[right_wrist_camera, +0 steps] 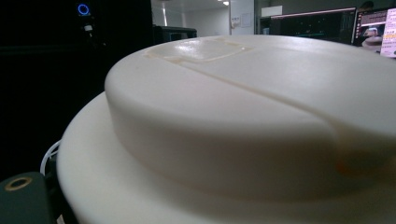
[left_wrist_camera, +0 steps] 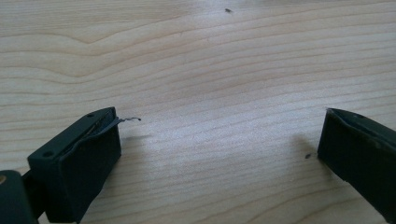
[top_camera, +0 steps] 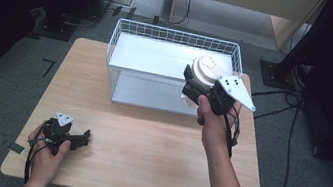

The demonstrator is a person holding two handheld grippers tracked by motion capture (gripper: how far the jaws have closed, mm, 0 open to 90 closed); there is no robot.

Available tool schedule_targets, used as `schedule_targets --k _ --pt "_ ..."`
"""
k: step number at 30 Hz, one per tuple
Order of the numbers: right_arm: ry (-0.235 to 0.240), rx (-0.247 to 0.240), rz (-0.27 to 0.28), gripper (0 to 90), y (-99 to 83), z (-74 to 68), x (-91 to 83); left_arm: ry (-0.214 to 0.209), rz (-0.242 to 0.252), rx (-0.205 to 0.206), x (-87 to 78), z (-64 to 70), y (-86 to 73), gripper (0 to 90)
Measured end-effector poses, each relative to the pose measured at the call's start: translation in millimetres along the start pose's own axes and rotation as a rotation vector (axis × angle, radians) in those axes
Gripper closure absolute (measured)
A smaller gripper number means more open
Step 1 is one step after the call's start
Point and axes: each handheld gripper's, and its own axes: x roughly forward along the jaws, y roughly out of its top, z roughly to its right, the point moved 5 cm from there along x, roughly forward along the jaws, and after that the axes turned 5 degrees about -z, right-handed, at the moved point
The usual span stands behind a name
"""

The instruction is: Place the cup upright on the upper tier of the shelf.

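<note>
A wooden table point(top_camera: 147, 141) stands on grey carpet point(top_camera: 302, 181), its pale grain close up in the left gripper view. Black cables point(top_camera: 285, 99) trail over the floor at the right, by a dark stand base point(top_camera: 276, 73), and a light wooden cabinet point(top_camera: 250, 0) stands beyond the table. The right gripper view takes in a dim room with a small blue ring light point(right_wrist_camera: 83, 9) and lit screens point(right_wrist_camera: 373, 32) far off.

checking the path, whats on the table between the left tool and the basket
Nothing: in the high view the wood between the left tool and the wire basket is bare. The right tool holds a white cup over the basket's front right corner.
</note>
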Motion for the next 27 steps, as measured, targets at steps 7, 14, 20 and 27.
schedule_targets --k 7,14,20,27 --pt "-0.014 -0.005 0.028 7.6 15.7 -3.6 13.3 0.000 0.000 0.000 0.0 0.0 0.0 0.0" --pt "-0.028 -0.012 0.039 7.6 24.4 -8.9 32.4 0.000 0.000 0.000 0.0 0.0 0.0 0.0" --pt "-0.039 -0.011 0.027 7.6 27.0 -13.0 50.4 0.000 0.000 0.000 0.0 0.0 0.0 0.0" --pt "-0.060 -0.015 0.016 7.6 30.5 -15.3 73.3 -0.002 0.000 -0.001 -0.1 0.0 0.0 0.0"
